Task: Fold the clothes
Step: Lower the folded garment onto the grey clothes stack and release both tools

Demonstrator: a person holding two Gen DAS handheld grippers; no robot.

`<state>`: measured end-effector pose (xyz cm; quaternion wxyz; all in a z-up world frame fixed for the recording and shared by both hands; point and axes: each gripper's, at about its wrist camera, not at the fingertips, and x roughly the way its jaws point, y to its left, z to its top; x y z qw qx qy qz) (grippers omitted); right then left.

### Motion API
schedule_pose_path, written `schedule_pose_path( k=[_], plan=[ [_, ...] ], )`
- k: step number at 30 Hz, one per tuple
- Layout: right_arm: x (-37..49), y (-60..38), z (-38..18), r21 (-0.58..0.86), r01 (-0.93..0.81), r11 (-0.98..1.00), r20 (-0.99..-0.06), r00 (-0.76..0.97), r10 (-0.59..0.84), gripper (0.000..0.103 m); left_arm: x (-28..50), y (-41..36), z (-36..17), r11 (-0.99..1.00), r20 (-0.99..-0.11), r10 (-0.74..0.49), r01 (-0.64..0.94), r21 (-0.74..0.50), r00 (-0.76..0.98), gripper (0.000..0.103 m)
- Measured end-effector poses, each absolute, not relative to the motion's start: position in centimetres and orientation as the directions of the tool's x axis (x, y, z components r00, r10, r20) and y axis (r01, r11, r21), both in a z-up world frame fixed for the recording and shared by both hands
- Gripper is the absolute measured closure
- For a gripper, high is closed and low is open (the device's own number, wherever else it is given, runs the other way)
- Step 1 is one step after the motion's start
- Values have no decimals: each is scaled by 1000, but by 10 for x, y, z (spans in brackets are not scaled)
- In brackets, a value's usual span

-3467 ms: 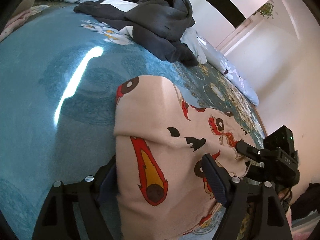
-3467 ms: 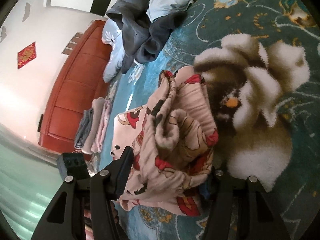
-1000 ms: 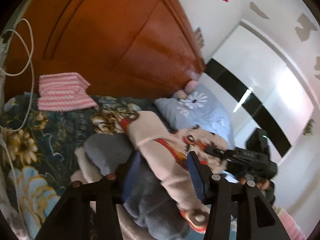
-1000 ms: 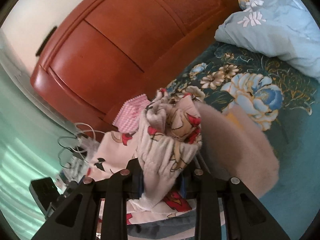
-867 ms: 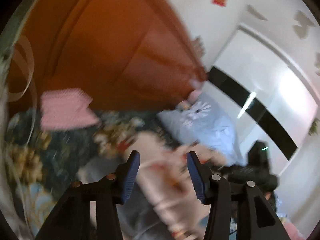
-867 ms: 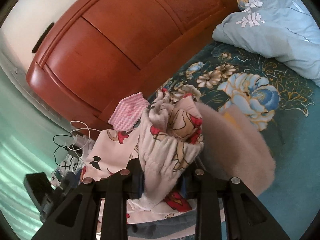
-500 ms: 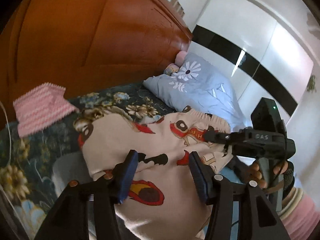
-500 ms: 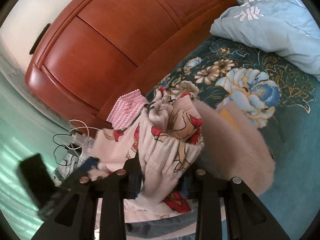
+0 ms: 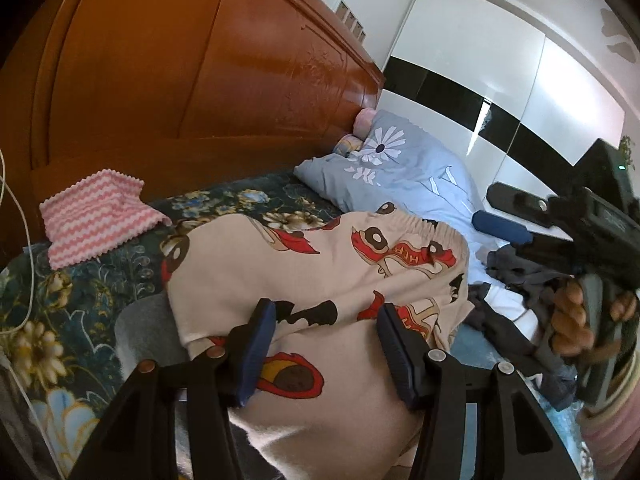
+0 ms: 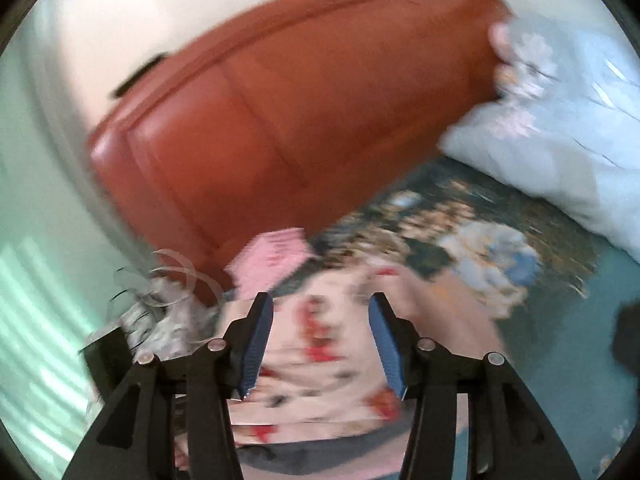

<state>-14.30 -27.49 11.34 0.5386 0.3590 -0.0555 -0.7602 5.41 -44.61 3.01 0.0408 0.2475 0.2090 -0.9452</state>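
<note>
The folded beige printed garment (image 9: 320, 280) with red cartoon figures lies on top of a stack of folded clothes, a grey piece (image 9: 144, 328) showing under it. My left gripper (image 9: 326, 322) is open, its jaws apart just over the garment's near edge. My right gripper (image 10: 320, 322) is open and empty above the same garment (image 10: 320, 360), in a blurred view. It also shows in the left wrist view (image 9: 504, 220) at the right, held by a hand.
A wooden headboard (image 9: 200, 80) stands behind. A pink striped cloth (image 9: 92, 216) lies at left on the floral bedspread (image 9: 60, 300). A blue pillow (image 9: 404, 168) and a heap of dark clothes (image 9: 516, 312) lie at right. White cables (image 9: 16, 220) hang at far left.
Both grippers carried the folded garment from the bed's middle to the stack by the headboard. The right gripper has let go and pulled back; the left jaws stand open over it.
</note>
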Motion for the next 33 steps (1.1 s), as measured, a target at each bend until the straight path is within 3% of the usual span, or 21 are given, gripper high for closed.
schedule_pose_path(
  k=[3, 15, 22, 28, 33],
  plan=[
    [-123, -296, 104, 421, 833, -359, -521, -101, -848, 52, 55, -450, 28, -902, -479, 43, 172, -397, -877, 46],
    [-150, -325, 42, 447, 746, -493, -645, -113, -756, 52, 63, -442, 31, -907, -470, 24, 178, -381, -882, 46],
    [-108, -283, 63, 476, 741, -474, -547, -173, -819, 50, 130, -417, 42, -893, -424, -78, 253, -373, -902, 32],
    [-85, -264, 43, 434, 686, -584, -566, -297, -769, 50, 150, -396, 14, -850, -449, -115, 321, -418, -886, 32],
    [-79, -263, 27, 396, 648, -651, -596, -357, -719, 49, 138, -381, 6, -853, -498, -168, 379, -359, -850, 31]
  ],
)
